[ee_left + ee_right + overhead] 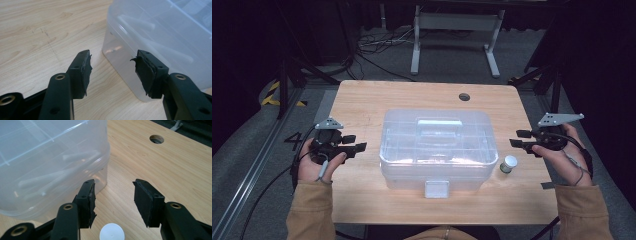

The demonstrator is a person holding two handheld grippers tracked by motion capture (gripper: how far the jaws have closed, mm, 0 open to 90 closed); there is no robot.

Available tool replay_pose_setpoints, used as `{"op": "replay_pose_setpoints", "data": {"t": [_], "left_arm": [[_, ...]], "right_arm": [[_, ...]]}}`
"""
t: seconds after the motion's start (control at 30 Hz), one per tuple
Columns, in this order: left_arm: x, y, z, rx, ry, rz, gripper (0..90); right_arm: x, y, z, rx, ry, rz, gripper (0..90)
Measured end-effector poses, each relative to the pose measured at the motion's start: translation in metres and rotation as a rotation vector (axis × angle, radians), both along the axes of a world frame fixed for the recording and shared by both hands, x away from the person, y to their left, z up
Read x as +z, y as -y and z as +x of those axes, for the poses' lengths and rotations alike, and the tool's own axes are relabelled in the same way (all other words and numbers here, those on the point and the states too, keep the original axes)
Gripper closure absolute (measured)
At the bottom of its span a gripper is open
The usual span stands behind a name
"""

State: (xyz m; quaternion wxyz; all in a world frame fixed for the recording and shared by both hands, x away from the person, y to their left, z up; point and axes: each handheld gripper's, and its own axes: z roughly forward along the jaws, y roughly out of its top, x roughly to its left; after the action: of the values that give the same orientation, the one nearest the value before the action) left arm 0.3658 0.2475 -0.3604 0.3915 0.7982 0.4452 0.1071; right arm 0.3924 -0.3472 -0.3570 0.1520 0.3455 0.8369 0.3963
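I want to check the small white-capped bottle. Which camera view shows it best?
The high view: the small bottle stands whole on the table, right of the clear plastic box. The right gripper view catches its white cap at the bottom edge.

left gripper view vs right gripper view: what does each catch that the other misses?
Left gripper view alone: the left gripper, jaws open with nothing between them, at a corner of the box.

Right gripper view alone: the right gripper, also open, a white bottle cap below its jaws, and the round hole in the table.

Both: the clear plastic box and the wooden table.
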Motion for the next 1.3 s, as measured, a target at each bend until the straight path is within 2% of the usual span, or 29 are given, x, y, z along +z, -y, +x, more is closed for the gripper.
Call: {"op": "replay_pose_setpoints", "data": {"t": [0.1, 0.23, 0.3, 0.33, 0.4, 0.53, 0.73, 0.9, 1.3], "left_arm": [[0.006, 0.002, -0.002, -0.001, 0.012, -0.006, 46.0], [0.022, 0.008, -0.005, -0.038, 0.029, -0.018, 45.8], [0.029, 0.013, -0.006, -0.068, 0.026, 0.001, 45.6], [0.033, 0.015, -0.006, -0.076, 0.025, 0.023, 46.0], [0.042, 0.019, -0.006, -0.086, 0.022, 0.039, 46.5], [0.056, 0.026, -0.006, -0.121, 0.046, 0.032, 46.1], [0.063, 0.037, -0.004, -0.161, 0.051, 0.028, 46.0], [0.072, 0.044, -0.003, -0.2, 0.063, -0.004, 45.0], [0.082, 0.084, 0.004, -0.297, 0.08, 0.009, 45.0]], "right_arm": [[-0.001, 0.0, 0.0, -0.008, 0.001, -0.007, 51.0], [0.0, 0.001, -0.001, -0.013, 0.003, 0.0, 50.0], [0.0, 0.003, -0.002, -0.015, 0.006, 0.0, 49.9], [0.0, 0.003, -0.002, -0.018, 0.003, 0.003, 49.9], [0.0, 0.004, -0.003, -0.021, 0.005, 0.005, 49.8], [0.0, 0.003, -0.004, -0.022, 0.003, 0.003, 49.4], [0.0, 0.005, -0.006, -0.027, 0.004, -0.001, 48.8], [-0.003, 0.005, -0.005, -0.027, -0.005, -0.007, 48.5], [-0.002, 0.004, -0.007, -0.037, -0.012, -0.002, 47.5]]}}
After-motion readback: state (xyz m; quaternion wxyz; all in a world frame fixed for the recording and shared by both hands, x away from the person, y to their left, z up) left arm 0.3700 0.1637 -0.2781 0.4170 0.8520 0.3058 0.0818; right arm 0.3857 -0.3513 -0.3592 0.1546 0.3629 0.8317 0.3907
